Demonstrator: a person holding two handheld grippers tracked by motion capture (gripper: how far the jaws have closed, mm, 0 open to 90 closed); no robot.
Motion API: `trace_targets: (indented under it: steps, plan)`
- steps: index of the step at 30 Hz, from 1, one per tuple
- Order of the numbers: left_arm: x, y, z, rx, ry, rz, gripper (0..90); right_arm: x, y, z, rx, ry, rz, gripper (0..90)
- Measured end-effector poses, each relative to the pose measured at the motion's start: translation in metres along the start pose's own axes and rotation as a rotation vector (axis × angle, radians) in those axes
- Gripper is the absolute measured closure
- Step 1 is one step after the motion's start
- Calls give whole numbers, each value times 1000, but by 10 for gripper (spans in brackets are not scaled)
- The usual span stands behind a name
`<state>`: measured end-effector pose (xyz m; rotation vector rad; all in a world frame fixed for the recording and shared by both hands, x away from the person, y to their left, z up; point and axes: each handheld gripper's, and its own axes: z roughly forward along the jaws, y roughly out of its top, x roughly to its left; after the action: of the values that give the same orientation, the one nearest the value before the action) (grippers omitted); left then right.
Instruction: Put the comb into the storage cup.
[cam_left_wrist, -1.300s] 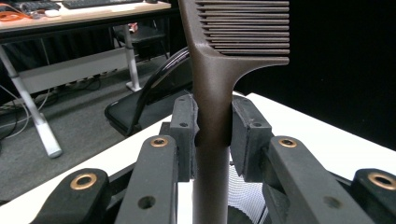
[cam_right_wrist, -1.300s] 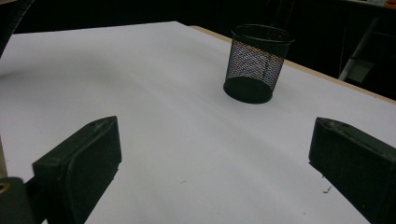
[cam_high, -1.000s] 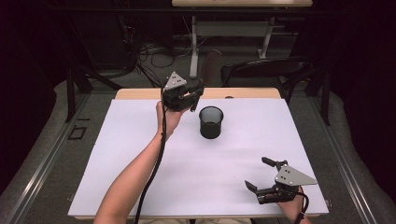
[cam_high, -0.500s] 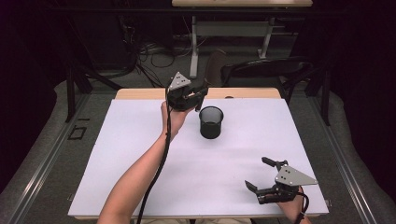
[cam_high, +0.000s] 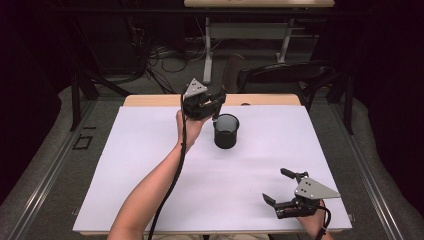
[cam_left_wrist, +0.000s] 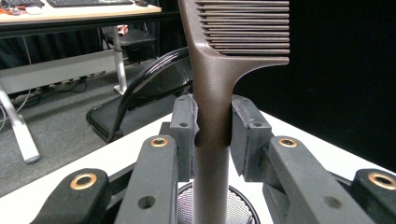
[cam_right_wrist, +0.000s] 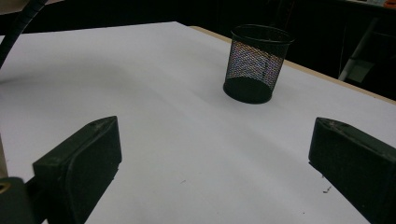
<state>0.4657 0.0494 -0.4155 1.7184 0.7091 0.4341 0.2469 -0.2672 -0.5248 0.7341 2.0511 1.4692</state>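
Observation:
My left gripper (cam_high: 216, 106) is raised over the far middle of the table, just left of and above a black mesh cup (cam_high: 226, 131). It is shut on the handle of a brown comb (cam_left_wrist: 212, 93). The comb stands upright between the pads (cam_left_wrist: 184, 123), teeth at the top and the handle's lower end pointing down over the cup's rim (cam_left_wrist: 243, 211). My right gripper (cam_high: 276, 186) rests low at the near right of the white table (cam_high: 150, 165), open with nothing between its fingers (cam_right_wrist: 88, 149). The cup (cam_right_wrist: 257, 63) stands well ahead of it.
A black chair (cam_high: 280, 75) stands behind the table's far edge, with desk legs and cables on the floor beyond. The left gripper's cable (cam_high: 175, 175) trails along the person's forearm across the table's middle. Open white surface lies to the left and in front of the cup.
The left gripper has shifted slightly to the right, closer over the cup, with the comb still held. The right gripper has stayed where it was.

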Motion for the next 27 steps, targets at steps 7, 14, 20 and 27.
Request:
trace_targets:
  steps: [7,14,20,27]
  plan:
    - [0,-2,3,-4,-5,-8,724,0,0,0,0,-1,1,18]
    - [0,-4,6,-16,-4,-25,724,0,0,0,0,-1,0,19]
    - [1,-7,10,-20,-8,-34,724,0,0,0,1,-1,1,19]
    - [0,-12,15,-21,-15,-38,724,0,0,-1,1,2,3,19]
